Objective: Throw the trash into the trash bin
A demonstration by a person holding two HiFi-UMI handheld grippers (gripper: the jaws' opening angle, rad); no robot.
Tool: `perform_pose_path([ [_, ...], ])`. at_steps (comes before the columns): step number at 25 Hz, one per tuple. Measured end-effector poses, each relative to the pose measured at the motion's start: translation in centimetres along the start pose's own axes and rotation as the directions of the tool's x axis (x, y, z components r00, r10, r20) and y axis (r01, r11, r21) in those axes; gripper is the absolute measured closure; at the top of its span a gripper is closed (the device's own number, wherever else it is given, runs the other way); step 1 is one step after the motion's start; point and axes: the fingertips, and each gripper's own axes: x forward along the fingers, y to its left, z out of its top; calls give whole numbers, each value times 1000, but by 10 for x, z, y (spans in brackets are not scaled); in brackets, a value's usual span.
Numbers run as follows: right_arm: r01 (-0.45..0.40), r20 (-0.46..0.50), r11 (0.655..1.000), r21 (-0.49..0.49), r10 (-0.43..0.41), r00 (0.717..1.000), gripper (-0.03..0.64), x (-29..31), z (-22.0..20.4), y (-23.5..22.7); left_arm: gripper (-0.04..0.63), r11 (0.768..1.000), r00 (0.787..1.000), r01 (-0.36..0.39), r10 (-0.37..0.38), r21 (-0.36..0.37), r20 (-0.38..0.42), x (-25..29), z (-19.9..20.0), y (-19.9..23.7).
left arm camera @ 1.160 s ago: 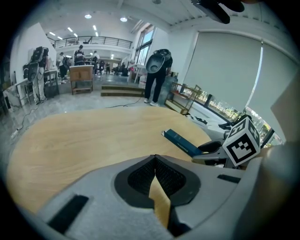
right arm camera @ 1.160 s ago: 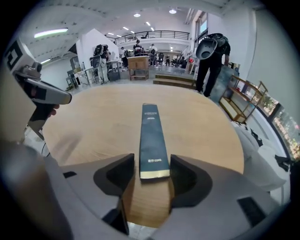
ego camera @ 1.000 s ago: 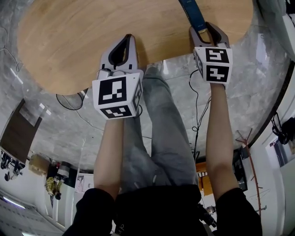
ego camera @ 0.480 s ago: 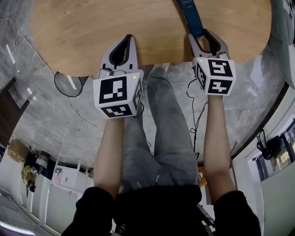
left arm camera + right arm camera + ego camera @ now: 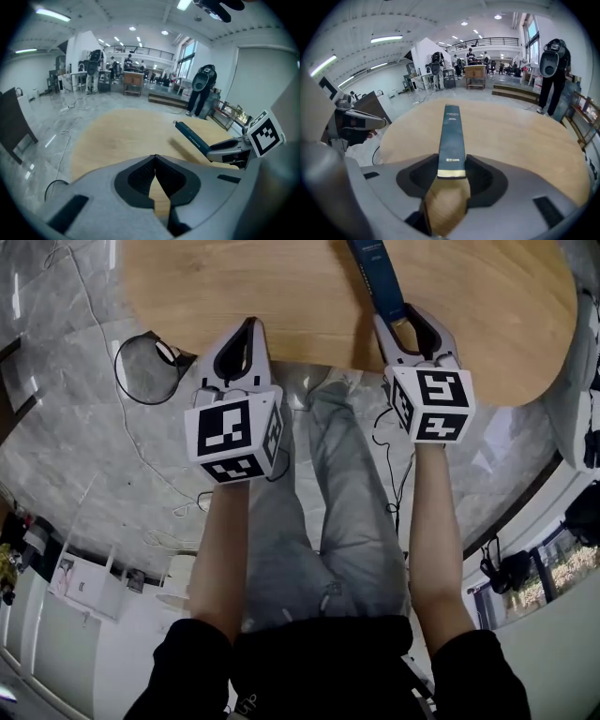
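Observation:
A long, flat dark blue box [image 5: 380, 273] sticks out forward from my right gripper [image 5: 401, 322], which is shut on its near end. In the right gripper view the box [image 5: 451, 140] runs straight ahead between the jaws, above the round wooden table [image 5: 511, 136]. My left gripper [image 5: 248, 326] hangs beside it at the table's near edge [image 5: 281, 287], shut with nothing in it; its fingertips [image 5: 154, 159] meet. From the left gripper view the box [image 5: 194, 139] and the right gripper [image 5: 213, 151] show at the right. No trash bin shows in any view.
Grey marble floor surrounds the table. A black cable loop [image 5: 141, 362] lies on the floor left of my left gripper. The person's legs in grey trousers [image 5: 328, 502] are below the grippers. A dark standing figure [image 5: 553, 65] and steps are beyond the table's far side.
Both grippers have swept sideways together along the table's edge, and the table has slid right in the head view. The box stays in the right gripper; the left stays shut.

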Motion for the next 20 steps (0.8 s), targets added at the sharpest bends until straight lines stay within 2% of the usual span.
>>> perform_pose_path([
  [5,-99,-18,989,-110,97,995,431,31,26,64,588,990,995,-97,100,-103,24,-26,-16,63],
  [11,-197,-49,957,-215,191,980,431,59,51,149,588,959,979,-188,199,-212,31,-66,-38,134],
  [14,-255,-79,930,-264,242,967,431,75,59,198,588,932,966,-241,257,-270,27,-88,-56,174],
  [20,-374,-146,847,-378,344,927,431,106,67,297,588,855,924,-349,382,-383,11,-129,-91,250],
])
